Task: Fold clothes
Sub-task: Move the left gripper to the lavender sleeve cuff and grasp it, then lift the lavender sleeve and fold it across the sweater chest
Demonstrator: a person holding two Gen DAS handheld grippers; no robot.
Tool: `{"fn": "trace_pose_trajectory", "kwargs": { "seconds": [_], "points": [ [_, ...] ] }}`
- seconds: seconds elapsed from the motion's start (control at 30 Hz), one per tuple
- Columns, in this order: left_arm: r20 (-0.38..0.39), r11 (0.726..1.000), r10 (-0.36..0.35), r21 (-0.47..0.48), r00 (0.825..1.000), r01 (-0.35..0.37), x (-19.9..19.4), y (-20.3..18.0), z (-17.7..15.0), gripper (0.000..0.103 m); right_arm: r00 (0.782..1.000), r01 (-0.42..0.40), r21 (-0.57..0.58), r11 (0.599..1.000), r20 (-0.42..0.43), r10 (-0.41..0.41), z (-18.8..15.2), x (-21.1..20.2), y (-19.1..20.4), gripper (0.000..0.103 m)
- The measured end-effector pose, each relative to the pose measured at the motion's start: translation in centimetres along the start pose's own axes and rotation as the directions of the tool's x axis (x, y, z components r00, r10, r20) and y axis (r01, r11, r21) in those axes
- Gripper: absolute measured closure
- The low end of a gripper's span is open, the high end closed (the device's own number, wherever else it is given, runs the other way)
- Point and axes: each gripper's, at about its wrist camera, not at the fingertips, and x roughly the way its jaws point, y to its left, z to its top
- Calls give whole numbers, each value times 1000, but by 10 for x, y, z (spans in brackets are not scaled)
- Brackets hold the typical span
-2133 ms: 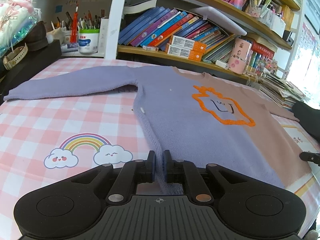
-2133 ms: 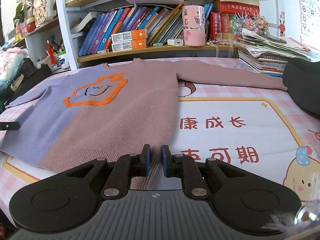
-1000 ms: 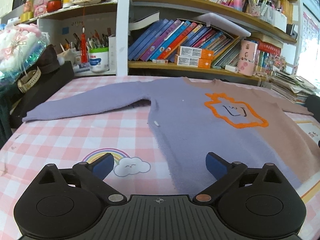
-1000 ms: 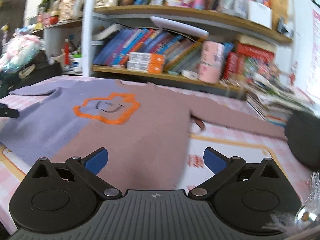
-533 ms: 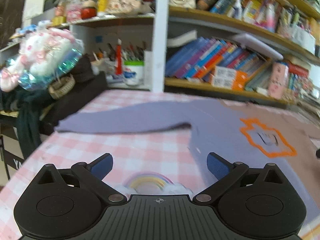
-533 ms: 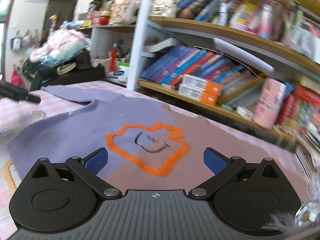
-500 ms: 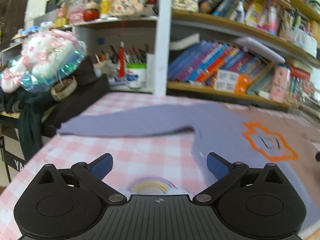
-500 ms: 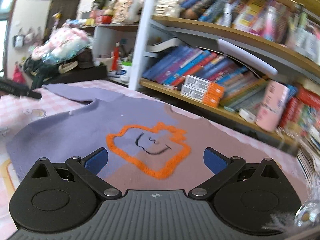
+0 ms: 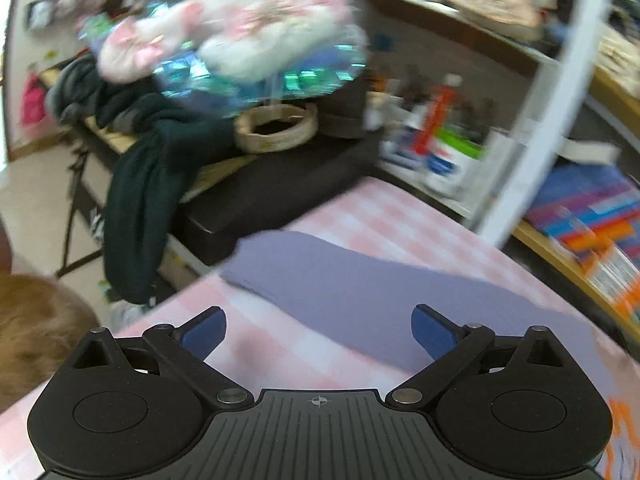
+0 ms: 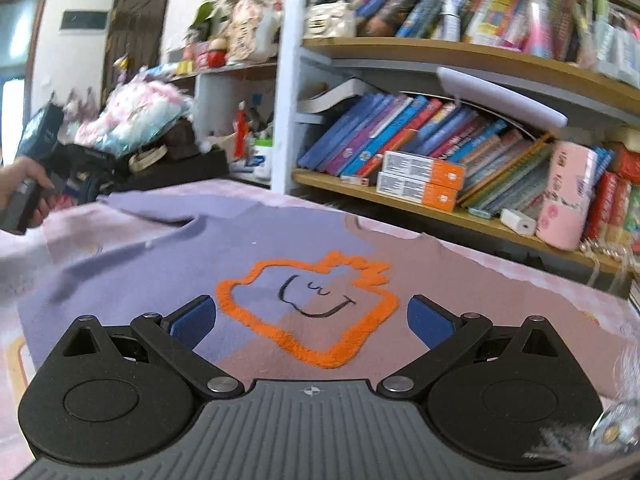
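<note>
- Both grippers' fingers are standing wide apart now, holding nothing; two seconds ago each was pinched on the sweater's hem.
- Left gripper (image 9: 319, 330) is swinging out toward the sweater's (image 10: 280, 248) purple sleeve (image 9: 360, 280); right gripper (image 10: 311, 316) is hovering over its orange face patch (image 10: 308, 308).
- Sweater is lying flat, sleeves outspread, so a sleeve fold looks likely.
- Pink checked tablecloth (image 9: 384, 216) is lying beneath the sweater, bookshelves (image 10: 440, 152) behind it.

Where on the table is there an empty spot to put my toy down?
Bare pink checked tablecloth shows near the left gripper, beside the purple sleeve. The sweater covers the middle. The bookshelf behind is crammed, and the dark bench is piled with stuff.
</note>
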Motion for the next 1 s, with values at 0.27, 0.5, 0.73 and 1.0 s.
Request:
{"fn": "trace_pose_trajectory", "kwargs": {
  "seconds": [0.27,0.5,0.73,1.0],
  "points": [
    [-7,980,38,-196,999,-39,28,20,13,44,998,28,64,998,-51,-25,-3,4,-8,0],
    [28,952,-50,-300,998,57,31,24,11,50,998,31,74,997,-50,-27,-4,4,-10,0],
    [61,963,-48,-261,997,63,27,20,12,98,998,36,66,997,-61,-32,-3,6,-9,0],
    [108,976,-66,-199,992,86,17,11,17,100,989,123,57,991,-91,-118,-15,-20,-10,0]
  ]
}}
